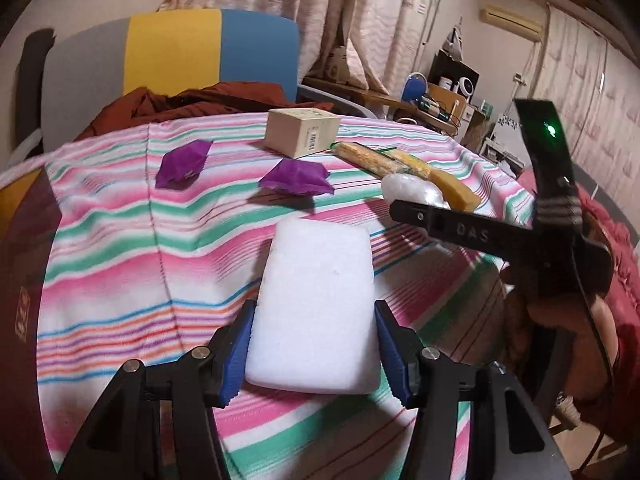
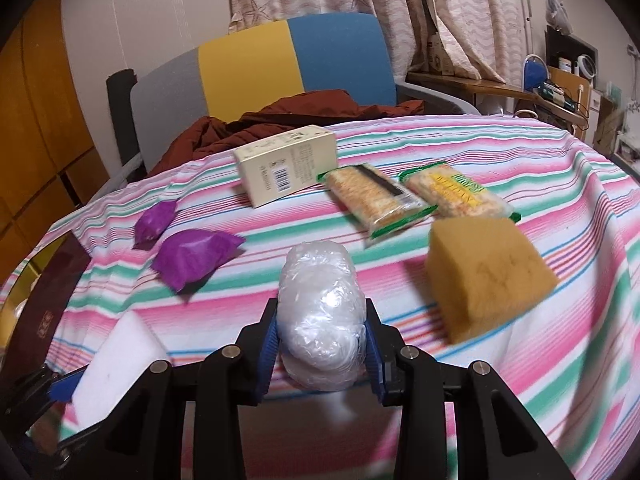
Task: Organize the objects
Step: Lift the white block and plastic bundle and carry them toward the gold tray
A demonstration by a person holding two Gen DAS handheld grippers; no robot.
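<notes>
My left gripper [image 1: 314, 354] is shut on a white foam sponge [image 1: 316, 304], held just above the striped tablecloth [image 1: 120, 260]. My right gripper [image 2: 320, 350] is shut on a clear plastic-wrapped white bundle [image 2: 320, 316]; the bundle also shows in the left wrist view [image 1: 412, 192]. The white sponge and left gripper show at the lower left of the right wrist view [image 2: 116, 364]. A yellow sponge [image 2: 488, 276] lies to the right of the bundle. Two purple packets [image 2: 196, 258] [image 2: 154, 222] lie at left.
A cream box [image 2: 286, 170] and two cracker packs [image 2: 376, 200] [image 2: 460, 192] lie at the back of the table. Behind it stands a grey, yellow and blue chair [image 2: 280, 68] with a brown jacket [image 2: 304, 114]. A dark red book [image 2: 44, 320] lies at the left edge.
</notes>
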